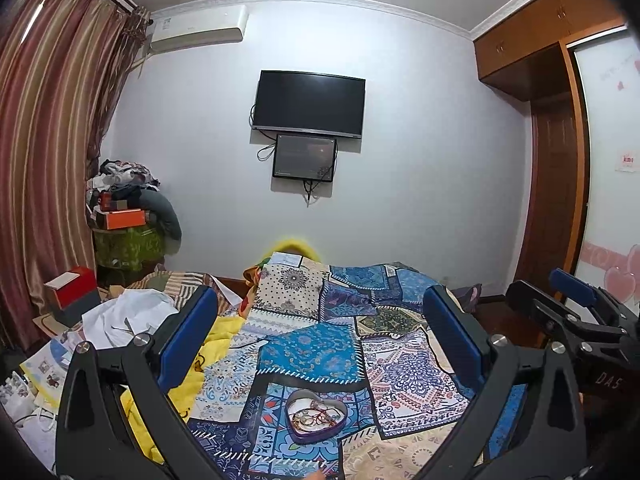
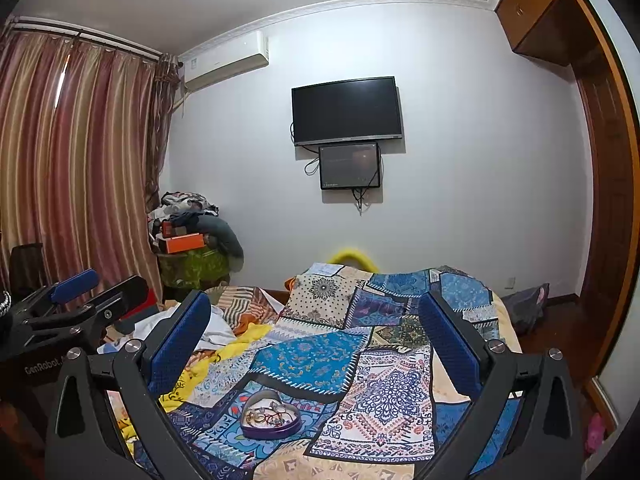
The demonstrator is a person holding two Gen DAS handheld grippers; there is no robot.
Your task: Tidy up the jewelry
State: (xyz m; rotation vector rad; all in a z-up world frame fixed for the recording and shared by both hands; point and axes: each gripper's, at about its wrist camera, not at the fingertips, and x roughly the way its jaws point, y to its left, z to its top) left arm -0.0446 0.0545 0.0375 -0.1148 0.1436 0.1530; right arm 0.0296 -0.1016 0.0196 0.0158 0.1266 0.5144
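A purple heart-shaped tin (image 1: 316,420) lies on the patchwork bedspread (image 1: 312,352), holding tangled jewelry (image 1: 314,418) of chains and beads. It also shows in the right wrist view (image 2: 272,420), with the jewelry (image 2: 268,416) inside. My left gripper (image 1: 320,324) is open and empty, held above the bed with the tin low between its fingers. My right gripper (image 2: 316,324) is open and empty, with the tin low and left of centre. The right gripper shows at the right edge of the left view (image 1: 576,304); the left gripper shows at the left edge of the right view (image 2: 76,292).
A yellow blanket (image 1: 216,344) and white cloth (image 1: 128,316) lie on the bed's left. Boxes and papers (image 1: 68,300) crowd the left side. A pile of clothes and orange boxes (image 1: 128,208) stands by the curtain. A TV (image 1: 308,104) hangs on the far wall; a wardrobe (image 1: 560,160) stands right.
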